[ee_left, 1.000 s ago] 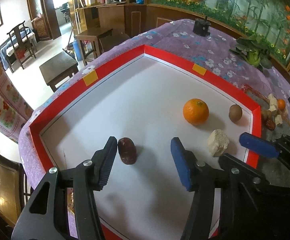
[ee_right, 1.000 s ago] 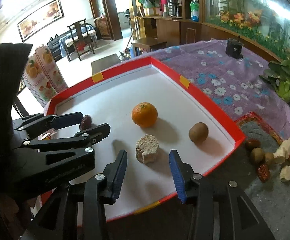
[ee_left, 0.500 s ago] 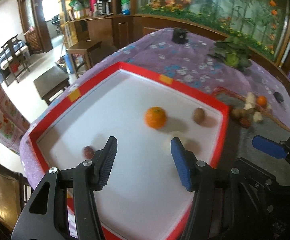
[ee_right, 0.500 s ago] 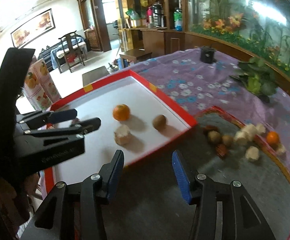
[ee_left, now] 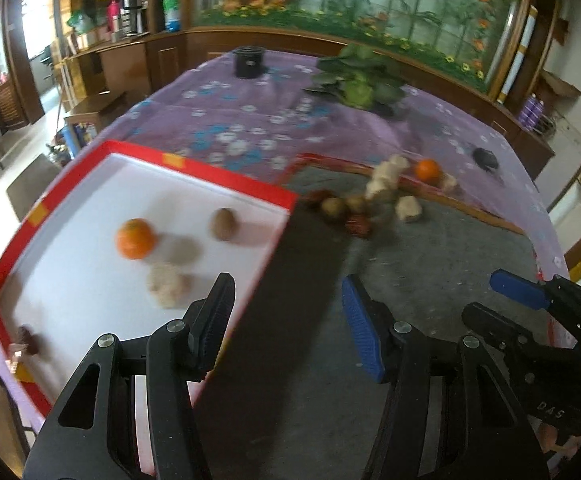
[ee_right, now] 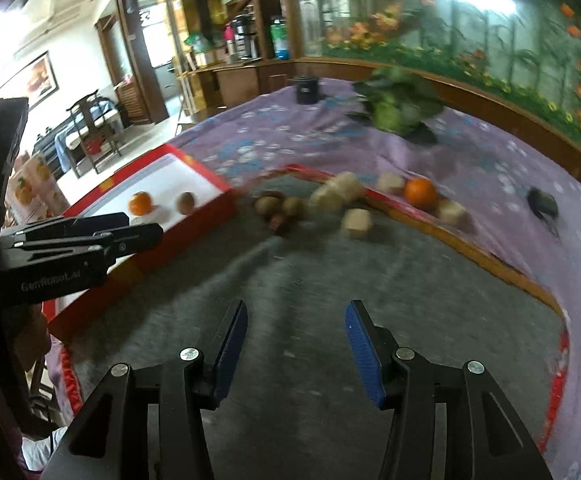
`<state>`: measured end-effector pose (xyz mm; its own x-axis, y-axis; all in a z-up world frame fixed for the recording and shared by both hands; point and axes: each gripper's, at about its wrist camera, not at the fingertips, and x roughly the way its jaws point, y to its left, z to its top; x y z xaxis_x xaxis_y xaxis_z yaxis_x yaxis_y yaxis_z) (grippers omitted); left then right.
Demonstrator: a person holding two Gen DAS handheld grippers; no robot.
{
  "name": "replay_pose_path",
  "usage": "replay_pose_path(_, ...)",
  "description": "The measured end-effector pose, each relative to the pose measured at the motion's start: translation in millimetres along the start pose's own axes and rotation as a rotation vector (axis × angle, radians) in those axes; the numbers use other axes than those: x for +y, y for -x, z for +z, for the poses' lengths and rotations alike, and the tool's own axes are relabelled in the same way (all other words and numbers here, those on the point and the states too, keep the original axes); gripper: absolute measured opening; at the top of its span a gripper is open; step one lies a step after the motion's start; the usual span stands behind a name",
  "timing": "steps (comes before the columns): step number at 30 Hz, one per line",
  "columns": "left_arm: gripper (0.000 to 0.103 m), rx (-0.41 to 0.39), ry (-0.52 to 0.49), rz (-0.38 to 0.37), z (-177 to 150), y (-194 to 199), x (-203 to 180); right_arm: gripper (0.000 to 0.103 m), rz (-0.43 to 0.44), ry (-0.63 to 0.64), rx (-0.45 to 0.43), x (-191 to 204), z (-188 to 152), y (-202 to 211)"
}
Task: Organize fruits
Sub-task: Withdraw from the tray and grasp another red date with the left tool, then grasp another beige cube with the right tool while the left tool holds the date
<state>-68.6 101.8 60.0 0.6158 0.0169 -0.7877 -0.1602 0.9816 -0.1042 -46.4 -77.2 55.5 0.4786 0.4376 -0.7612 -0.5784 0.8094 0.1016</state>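
Purple flowered cloth [ee_left: 250, 120] covers the table, with a grey mat [ee_left: 430, 264] edged in red on it and a red-rimmed white tray [ee_left: 250, 184] at the mat's left side. On the tray lie an orange [ee_left: 135, 239], a brown kiwi [ee_left: 223, 223] to its right, a pale chunk [ee_left: 165, 283] nearer the camera and a dark date [ee_left: 26, 338] in the near left corner; blur hides which way the date's long axis runs. The kiwi's long axis looks roughly upright in the left view, though the frame is smeared.

At the mat's far edge sits a loose cluster: two kiwis [ee_right: 278, 205], a red date [ee_right: 277, 222], pale chunks [ee_right: 336, 194] and a second orange [ee_right: 419, 193].

Left gripper [ee_left: 286, 320] hovers over the tray's right rim, jaws parted about halfway, nothing between them. Right gripper [ee_right: 296, 338] hangs over bare mat, well short of the cluster; its jaws have just been opening and are empty.
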Motion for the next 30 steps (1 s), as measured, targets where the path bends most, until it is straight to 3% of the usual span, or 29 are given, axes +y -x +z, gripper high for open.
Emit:
replay_pose_path(4, 0.056, 0.022, 0.018, -0.039, 8, -19, -22, 0.05, -0.001, 0.01, -0.002, -21, -1, 3)
replay_pose_path(17, 0.056, 0.027, 0.105, 0.008, 37, -75, -44, 0.05, 0.132, -0.027, -0.023, -56, -2, -3)
replay_pose_path(19, 0.044, 0.052, 0.108, 0.025, 35, -85, -44, 0.05, 0.145, -0.037, -0.015, -58, -4, -6)
replay_pose_path(20, 0.03, 0.066, 0.11, 0.025, 32, -88, -43, 0.05, 0.146, -0.05, -0.004, -60, -5, -8)
replay_pose_path(22, 0.027, 0.054, 0.122, 0.006, 29, -87, -39, 0.05, 0.157, -0.053, -0.006, -59, -5, -6)
replay_pose_path(23, 0.016, 0.051, 0.12, 0.002, 28, -86, -38, 0.05, 0.154, -0.048, -0.014, -58, -5, -4)
replay_pose_path(26, 0.016, 0.04, 0.094, 0.022, 25, -83, -38, 0.05, 0.143, -0.034, -0.032, -57, -4, -2)
replay_pose_path(30, 0.016, 0.04, 0.066, -0.015, 19, -72, -36, 0.05, 0.144, -0.053, -0.015, -60, -6, -11)
